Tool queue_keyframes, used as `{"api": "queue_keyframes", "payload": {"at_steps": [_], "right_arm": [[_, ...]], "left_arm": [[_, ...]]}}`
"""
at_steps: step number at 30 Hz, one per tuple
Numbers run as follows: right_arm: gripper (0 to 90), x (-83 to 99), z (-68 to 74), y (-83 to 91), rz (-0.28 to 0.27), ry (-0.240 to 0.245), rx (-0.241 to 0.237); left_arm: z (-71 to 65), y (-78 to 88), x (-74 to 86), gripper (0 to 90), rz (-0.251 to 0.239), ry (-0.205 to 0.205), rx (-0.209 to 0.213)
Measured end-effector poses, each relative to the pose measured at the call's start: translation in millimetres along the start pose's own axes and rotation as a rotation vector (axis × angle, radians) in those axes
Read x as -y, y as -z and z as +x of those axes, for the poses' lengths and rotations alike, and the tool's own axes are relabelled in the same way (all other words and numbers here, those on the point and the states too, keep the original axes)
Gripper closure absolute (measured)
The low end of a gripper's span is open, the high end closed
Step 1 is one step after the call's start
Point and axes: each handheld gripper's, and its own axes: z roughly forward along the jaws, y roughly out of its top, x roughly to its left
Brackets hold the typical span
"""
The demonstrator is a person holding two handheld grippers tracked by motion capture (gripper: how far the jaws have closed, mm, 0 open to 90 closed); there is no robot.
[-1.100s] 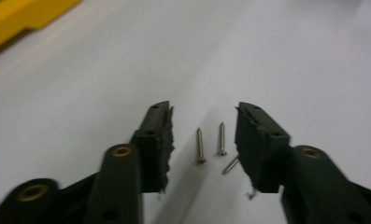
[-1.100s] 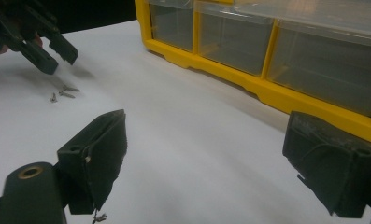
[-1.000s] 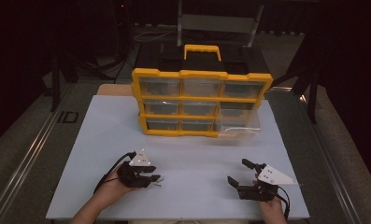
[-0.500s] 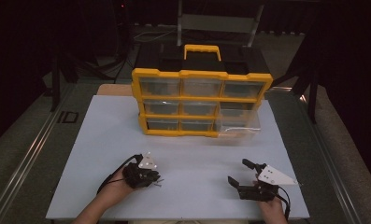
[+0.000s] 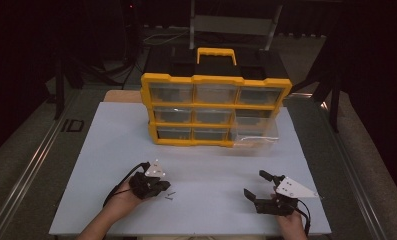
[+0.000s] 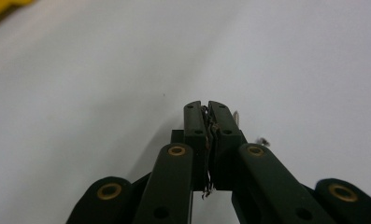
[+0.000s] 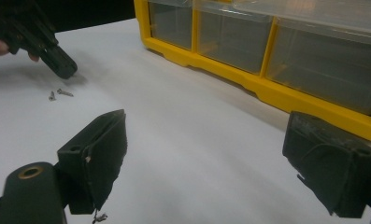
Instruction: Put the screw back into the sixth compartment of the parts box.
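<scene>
Two small screws (image 5: 170, 195) lie on the white board (image 5: 101, 150), just right of my left gripper (image 5: 166, 188). In the left gripper view its jaws (image 6: 205, 105) meet, having just closed, and I see nothing clamped between them. One screw (image 6: 236, 116) pokes out past the right jaw and another (image 6: 265, 140) lies beside it. My right gripper (image 5: 256, 184) rests at the board's front right, open and empty (image 7: 209, 126). The right gripper view catches the left gripper (image 7: 61, 65) tipped down over the screws (image 7: 57, 94).
A yellow drawer organizer (image 5: 216, 79) with a black top and yellow handle stands at the back of the board; its frame (image 7: 267, 93) runs close ahead of my right gripper. One clear drawer (image 5: 253, 132) at its lower right is pulled out. Dark floor surrounds the table.
The left gripper's jaws have come together beside the screws, and the left hand has barely shifted. The right gripper has stayed where it was.
</scene>
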Motion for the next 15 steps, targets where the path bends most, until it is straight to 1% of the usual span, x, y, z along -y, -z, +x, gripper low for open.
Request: {"api": "queue_keyframes", "payload": {"at_steps": [3, 8, 10, 12, 14, 15], "right_arm": [[13.8, 0.0, 0.0, 0.1, 0.0, 0.001, 0.0], [13.8, 0.2, -0.1, -0.4, 0.001, -0.001, 0.0], [13.8, 0.2, 0.0, -0.5, 0.001, -0.002, -0.001], [13.8, 0.3, -0.1, -0.7, 0.001, -0.003, -0.001], [13.8, 0.4, 0.0, -0.8, 0.002, -0.004, -0.002], [13.8, 0.5, -0.1, -0.9, 0.003, -0.003, -0.001]], "left_arm": [[-1.4, 8.0, -4.9, 88.4, -0.029, -0.003, -0.006], [-1.0, 18.9, -12.9, 88.4, -0.072, 0.004, -0.006], [-1.8, 22.4, -16.5, 88.4, -0.08, -0.004, -0.013], [-2.7, 25.7, -20.0, 88.4, -0.094, -0.005, -0.008], [-4.3, 28.2, -23.6, 88.4, -0.099, -0.018, -0.017], [-4.6, 29.2, -25.1, 88.4, -0.105, -0.017, -0.015]]}}
